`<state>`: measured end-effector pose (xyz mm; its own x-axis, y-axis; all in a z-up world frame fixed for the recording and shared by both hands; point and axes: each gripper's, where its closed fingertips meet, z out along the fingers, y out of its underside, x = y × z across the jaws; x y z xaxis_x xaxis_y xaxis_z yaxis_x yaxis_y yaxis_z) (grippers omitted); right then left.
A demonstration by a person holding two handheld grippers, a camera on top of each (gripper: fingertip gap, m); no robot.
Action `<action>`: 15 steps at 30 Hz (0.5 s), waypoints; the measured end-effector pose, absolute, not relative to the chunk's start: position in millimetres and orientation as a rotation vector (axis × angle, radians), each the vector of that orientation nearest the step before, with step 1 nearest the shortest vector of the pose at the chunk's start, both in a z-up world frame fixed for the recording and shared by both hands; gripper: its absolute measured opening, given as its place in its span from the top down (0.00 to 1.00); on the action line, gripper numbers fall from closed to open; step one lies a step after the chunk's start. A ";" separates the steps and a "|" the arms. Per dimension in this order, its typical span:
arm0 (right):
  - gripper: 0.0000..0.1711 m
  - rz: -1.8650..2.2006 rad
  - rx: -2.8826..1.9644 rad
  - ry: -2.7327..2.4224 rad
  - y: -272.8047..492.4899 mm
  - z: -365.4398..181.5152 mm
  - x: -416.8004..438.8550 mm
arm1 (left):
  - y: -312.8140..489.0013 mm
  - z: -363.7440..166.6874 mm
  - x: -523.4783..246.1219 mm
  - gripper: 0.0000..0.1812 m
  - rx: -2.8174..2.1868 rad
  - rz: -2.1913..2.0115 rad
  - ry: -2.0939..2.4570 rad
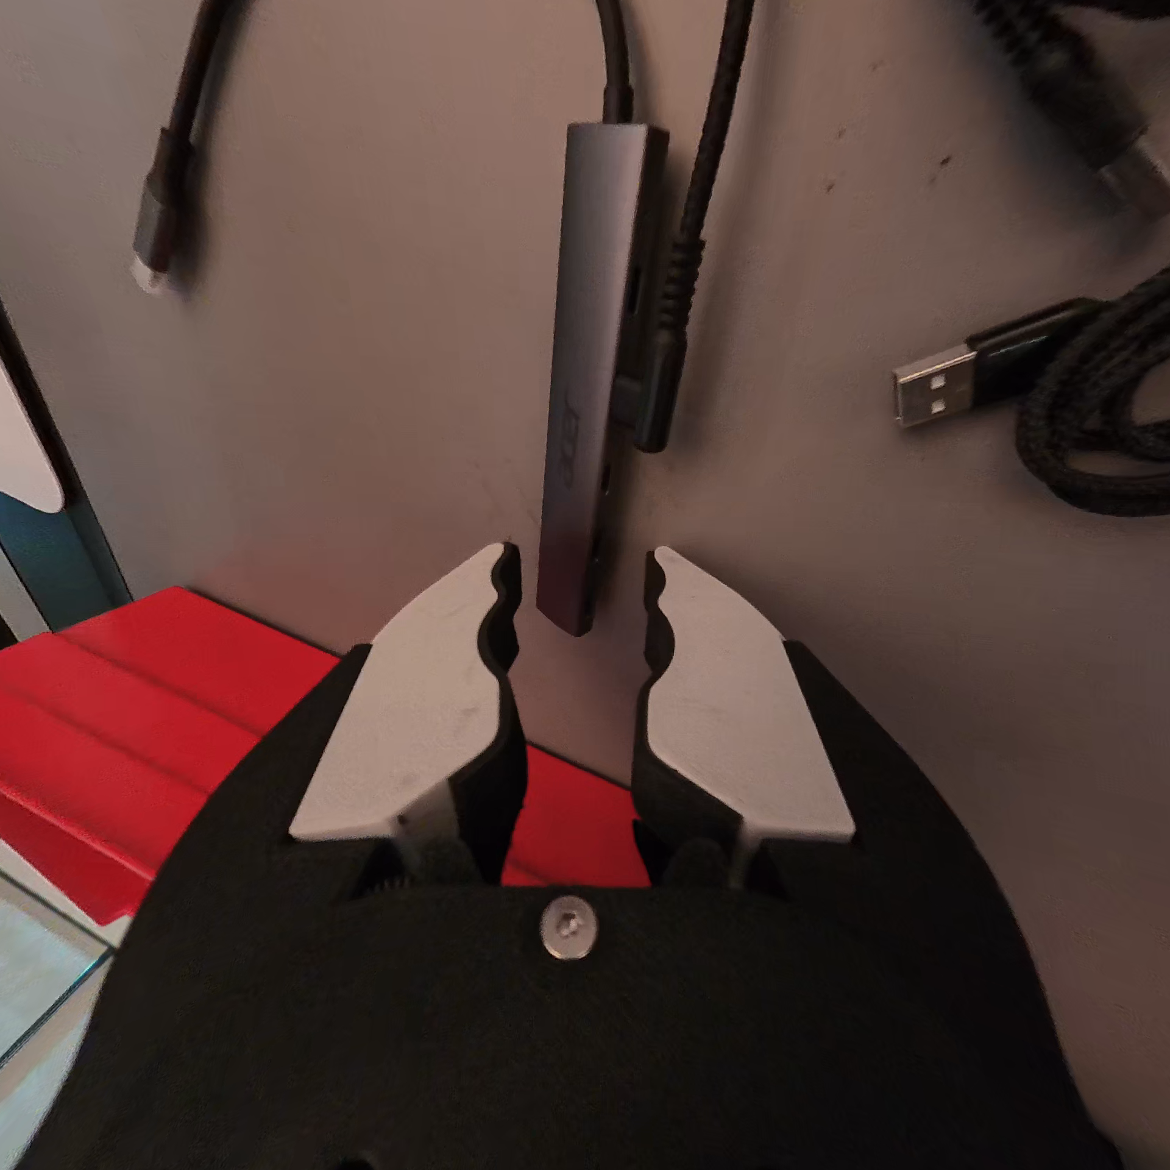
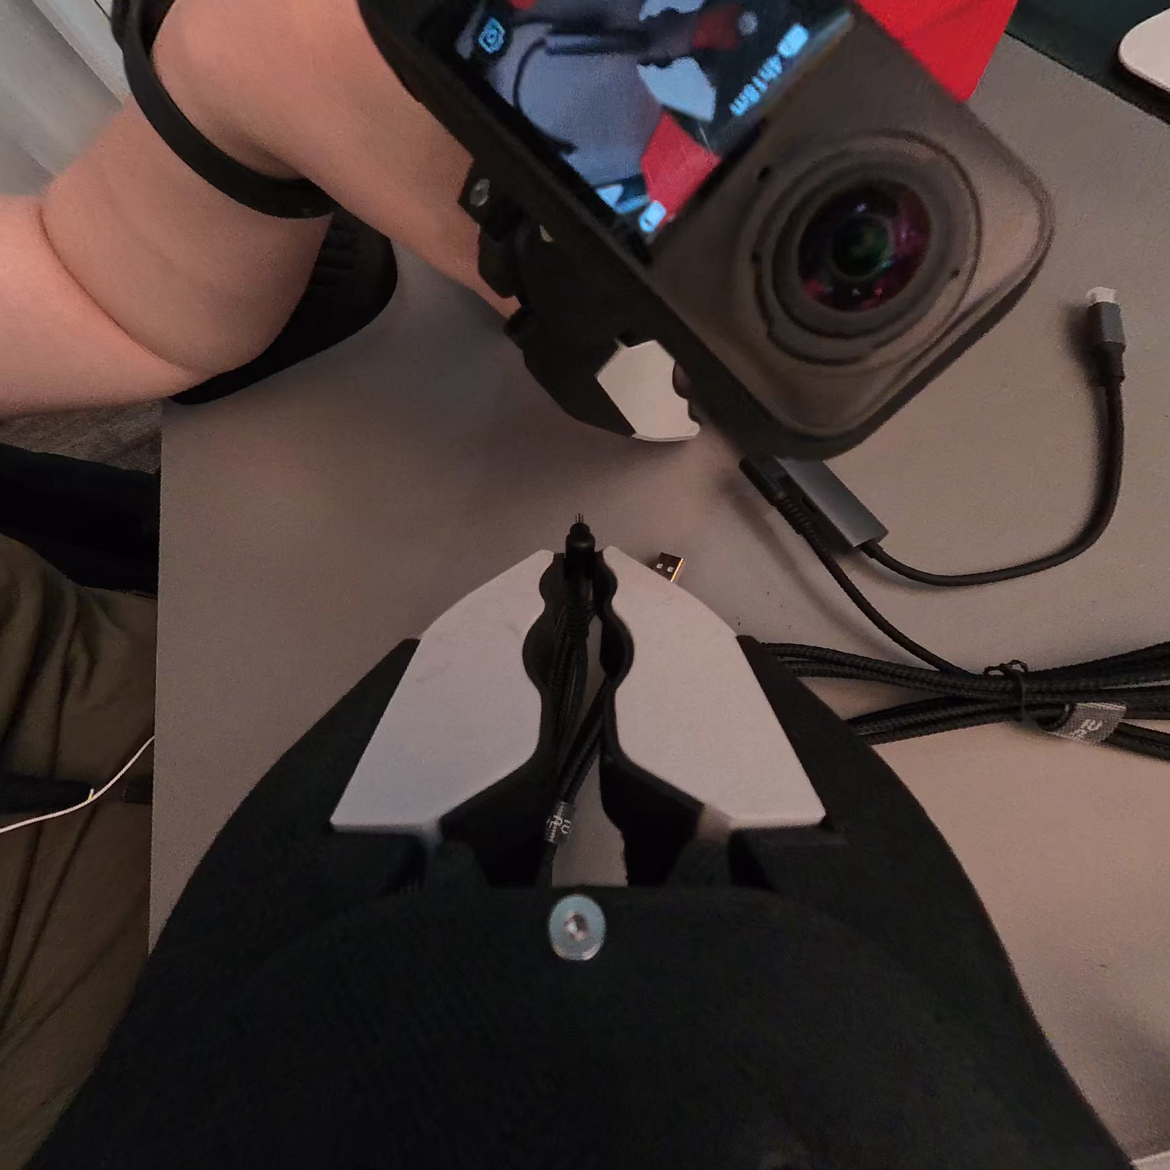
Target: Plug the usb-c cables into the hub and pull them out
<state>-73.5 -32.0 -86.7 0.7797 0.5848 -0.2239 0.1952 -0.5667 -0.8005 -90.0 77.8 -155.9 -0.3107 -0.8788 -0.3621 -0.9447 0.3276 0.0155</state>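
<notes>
A slim grey hub (image 1: 592, 354) lies on the grey table, its own cable running off the far end. A black braided angled USB-C cable (image 1: 658, 392) is plugged into its right side. My left gripper (image 1: 582, 557) is open, its fingertips either side of the hub's near end, not touching. The hub also shows in the right wrist view (image 2: 836, 500), partly hidden by the left gripper's camera. My right gripper (image 2: 577, 557) is shut on a black braided cable's plug (image 2: 577, 544), tip pointing forward, above the table and apart from the hub.
A loose USB-A plug (image 1: 937, 386) with a coiled braided cable (image 1: 1101, 437) lies right of the hub. The hub's own plug (image 1: 155, 221) lies at the far left. A red box (image 1: 126, 715) stands near left. A person's forearm (image 2: 158, 240) holds the left gripper. There is about 12 centimetres between the tips of the two grippers.
</notes>
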 end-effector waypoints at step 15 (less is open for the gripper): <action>0.77 0.637 -2.028 -0.716 -36.9 -71.2 -89.6 | 74.7 -116.8 -95.9 0.78 -1.693 0.101 2.264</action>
<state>-89.6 -36.9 -71.2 0.7038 0.6906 -0.1666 0.2466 -0.4573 -0.8544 -95.9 74.7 -116.8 -0.2522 -0.9238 -0.2882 -0.9458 0.2983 -0.1286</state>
